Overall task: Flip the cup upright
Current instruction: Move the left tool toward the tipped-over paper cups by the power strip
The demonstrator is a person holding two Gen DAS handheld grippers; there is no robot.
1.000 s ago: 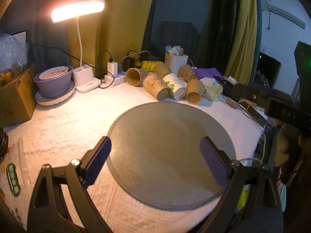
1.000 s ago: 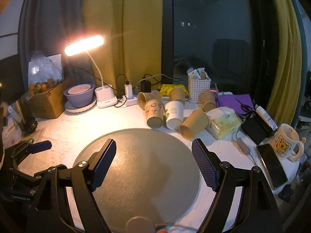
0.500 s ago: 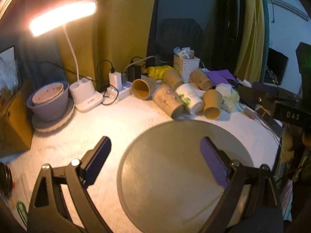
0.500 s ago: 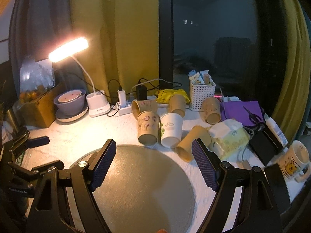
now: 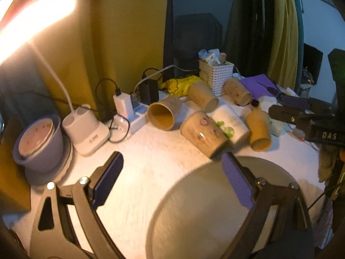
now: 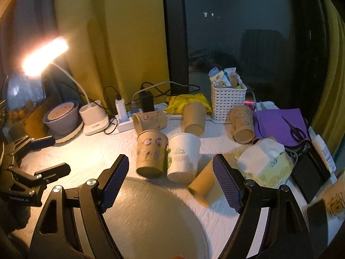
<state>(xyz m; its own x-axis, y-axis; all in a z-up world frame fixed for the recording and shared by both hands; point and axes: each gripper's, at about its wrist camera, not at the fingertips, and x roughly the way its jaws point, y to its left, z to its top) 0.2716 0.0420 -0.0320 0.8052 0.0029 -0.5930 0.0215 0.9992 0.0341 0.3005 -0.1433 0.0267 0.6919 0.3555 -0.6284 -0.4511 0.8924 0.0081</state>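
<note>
Several paper cups lie on their sides at the back of the white table. A flowered brown cup (image 6: 151, 153) (image 5: 202, 135) and a white cup (image 6: 183, 157) (image 5: 230, 125) lie side by side just beyond the round grey mat (image 6: 151, 222) (image 5: 204, 211). A plain brown cup (image 6: 203, 188) (image 5: 258, 130) lies to their right. My right gripper (image 6: 170, 182) is open and empty, close in front of the flowered and white cups. My left gripper (image 5: 172, 181) is open and empty, to the left of the cups, and shows in the right wrist view (image 6: 46, 155).
More cups (image 6: 151, 120) (image 6: 194, 118) (image 6: 241, 125) lie further back. A lit desk lamp (image 6: 93, 123), a power strip (image 6: 125, 123), a purple bowl (image 6: 61, 116), a white basket (image 6: 228, 99), a tissue pack (image 6: 265, 164) and dark devices (image 6: 308, 172) crowd the back and right.
Both grippers have moved forward toward the cups, which now look larger and nearer. The left one has also swung left toward the lamp. Both stay open.
</note>
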